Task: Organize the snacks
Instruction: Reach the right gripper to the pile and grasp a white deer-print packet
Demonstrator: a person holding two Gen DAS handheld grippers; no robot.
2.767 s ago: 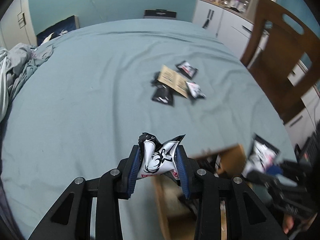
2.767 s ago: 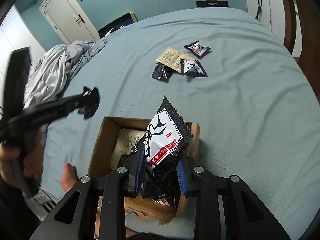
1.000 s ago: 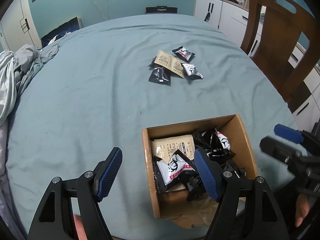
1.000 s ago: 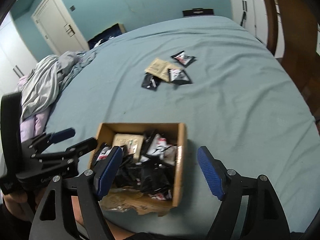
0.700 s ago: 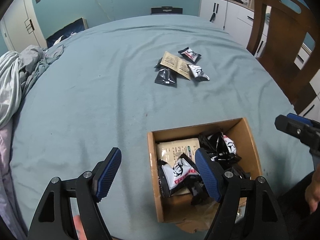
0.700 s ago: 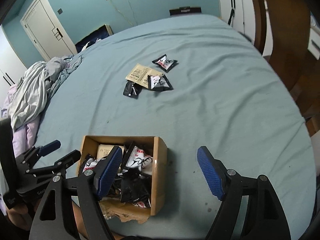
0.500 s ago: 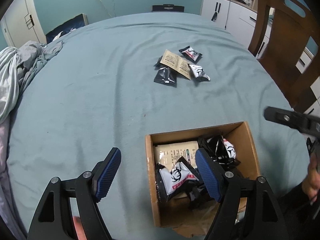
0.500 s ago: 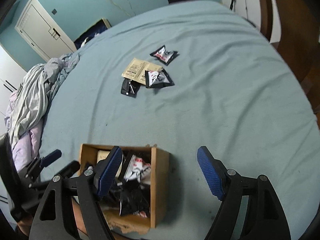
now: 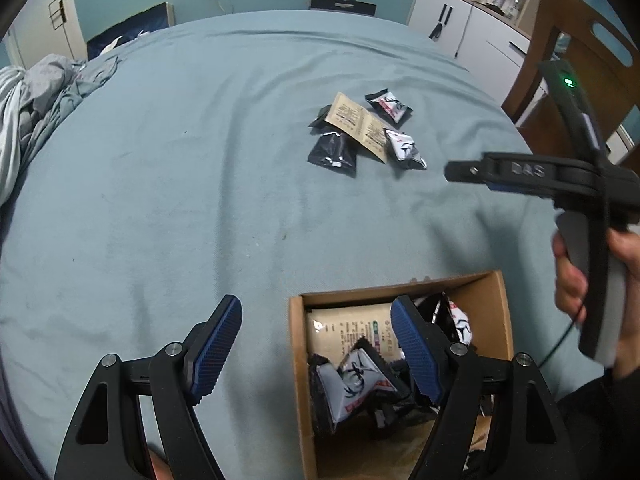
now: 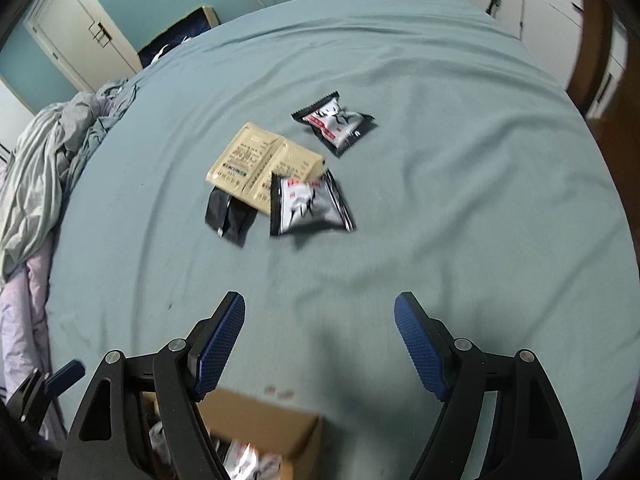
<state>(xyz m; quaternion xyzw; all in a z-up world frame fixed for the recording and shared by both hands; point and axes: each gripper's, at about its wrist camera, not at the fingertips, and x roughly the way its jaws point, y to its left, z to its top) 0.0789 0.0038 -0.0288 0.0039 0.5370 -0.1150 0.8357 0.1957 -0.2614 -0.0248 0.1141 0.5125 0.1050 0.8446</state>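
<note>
1. The step in hand looked like the return trip for more snacks: both grippers were empty and the right gripper [image 10: 319,340] had swung away from the cardboard box [image 9: 486,296] toward the loose packets left on the bed [image 9: 160,184].
2. The right gripper's jaws stood wide apart with nothing between them, only bare sheet below. In the left wrist view it showed from the side, held in a hand [image 9: 576,276], above the bed between the box and the packets.
3. The left gripper [image 9: 316,350] hung over the box's left wall, its jaws also wide and holding nothing; one pad sat over the sheet, the other over the box's contents.
4. The box sat near the bed's near edge, already holding a beige sachet and several black-and-white packets.
5. Out toward the middle of the bed lay the remaining cluster: a beige double sachet [image 10: 264,164], a black packet [image 10: 229,216] partly tucked under its near corner, a black-and-white packet [image 10: 308,206] overlapping its right end, and another black-and-white packet [image 10: 336,122] just beyond, apart from the rest.
6. The next move probably called for carrying the right gripper on to the cluster, lowering the open jaws around the nearest black-and-white packet, and closing on it without dragging the sachet beneath.
</note>
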